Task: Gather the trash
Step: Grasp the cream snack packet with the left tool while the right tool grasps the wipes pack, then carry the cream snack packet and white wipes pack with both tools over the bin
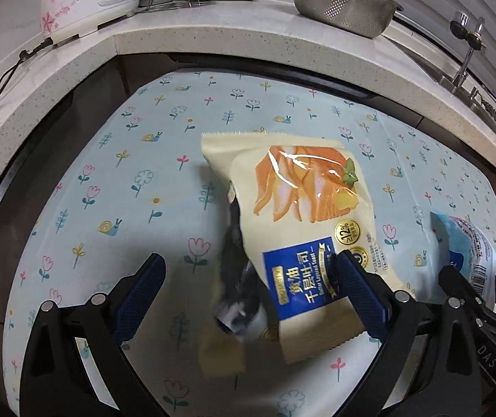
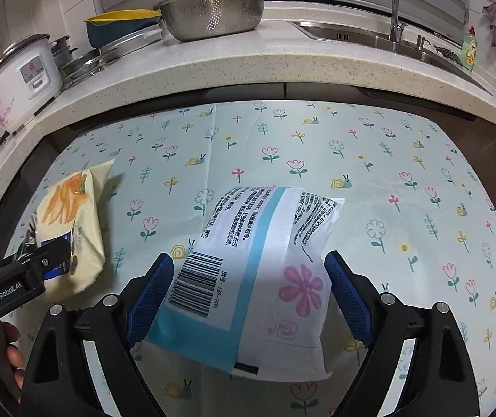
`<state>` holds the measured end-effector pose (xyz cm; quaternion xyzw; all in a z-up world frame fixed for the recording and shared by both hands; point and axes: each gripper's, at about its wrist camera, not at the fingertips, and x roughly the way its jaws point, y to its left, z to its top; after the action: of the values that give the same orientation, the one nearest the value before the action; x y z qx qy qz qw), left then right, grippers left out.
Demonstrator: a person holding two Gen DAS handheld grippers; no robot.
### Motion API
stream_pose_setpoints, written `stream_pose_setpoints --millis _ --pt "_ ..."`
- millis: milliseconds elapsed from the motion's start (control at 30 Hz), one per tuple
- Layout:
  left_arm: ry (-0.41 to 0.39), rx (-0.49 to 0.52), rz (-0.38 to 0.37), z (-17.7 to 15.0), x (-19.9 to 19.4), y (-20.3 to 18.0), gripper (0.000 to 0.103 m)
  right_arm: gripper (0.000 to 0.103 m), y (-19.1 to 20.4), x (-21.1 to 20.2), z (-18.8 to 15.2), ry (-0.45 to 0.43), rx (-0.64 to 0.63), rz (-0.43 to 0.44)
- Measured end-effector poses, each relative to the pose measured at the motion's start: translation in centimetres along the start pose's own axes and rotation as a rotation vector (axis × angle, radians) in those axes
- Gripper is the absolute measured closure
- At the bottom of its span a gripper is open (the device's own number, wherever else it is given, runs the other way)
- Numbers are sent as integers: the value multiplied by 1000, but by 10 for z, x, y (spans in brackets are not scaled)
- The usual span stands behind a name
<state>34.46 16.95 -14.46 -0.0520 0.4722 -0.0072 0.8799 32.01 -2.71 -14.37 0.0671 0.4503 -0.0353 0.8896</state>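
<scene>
A: Left gripper (image 1: pixel 248 278) build? Black angular arms, matte finish. Blue textured pads (image 1: pixel 356 292) along the inner finger faces. Round silver screws (image 1: pixel 97 299) at the pivot joints.

B: Same on the right gripper (image 2: pixel 248 290): black arms, blue mesh-patterned pads (image 2: pixel 152 295), silver screws (image 2: pixel 387 298) in pairs per side. Triangular cut-outs in the outer links.

A: Markings? White "GenRobot.AI" lettering (image 2: pixel 4 293) along the left unit's black side, seen from the right wrist view. Partial white letters "DAS" on the right unit's body, seen from the left wrist view.

B: Hand (image 2: pixel 13 351): only fingers visible at the frame edge; no sleeve in view.
</scene>
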Motion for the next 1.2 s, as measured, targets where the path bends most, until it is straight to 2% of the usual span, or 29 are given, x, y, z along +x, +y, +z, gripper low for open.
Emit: stream_pose_setpoints --millis 167,200,233,267,333,367,400,433,467,533,733,1200 --pt "-9 -3 -23 2 10 -8 10 18 -4 6 1 -13 30 15" --pt "-11 2 -30 3 11 -10 14 18 -6 5 2 -19 39 20" --pt "-9 7 -43 3 12 -12 22 21 -9 5 2 -24 47 25" --pt "-10 10 -52 4 12 -14 26 26 -11 4 2 -25 52 29" --pt "-17 31 -62 4 10 -21 49 32 -14 3 2 -27 56 36" --pt "-16 39 -69 4 10 -24 53 32 -16 1 1 -29 57 38" --pt "-18 44 -76 4 8 -27 62 37 -16 1 1 -29 57 40" --pt "-19 49 -84 4 7 -30 72 39 -18 -1 0 -32 58 42" --pt "-19 52 -94 4 5 -32 76 40 -19 -4 -1 -36 60 43" --pt "-19 58 -116 4 -1 -37 97 42 -23 -10 -3 -42 62 44" --pt "-36 89 -150 0 -25 -59 102 46 -38 -39 -7 -70 89 50" --pt "-118 206 -237 -29 -118 -140 102 46 -112 -143 -21 -198 195 15"
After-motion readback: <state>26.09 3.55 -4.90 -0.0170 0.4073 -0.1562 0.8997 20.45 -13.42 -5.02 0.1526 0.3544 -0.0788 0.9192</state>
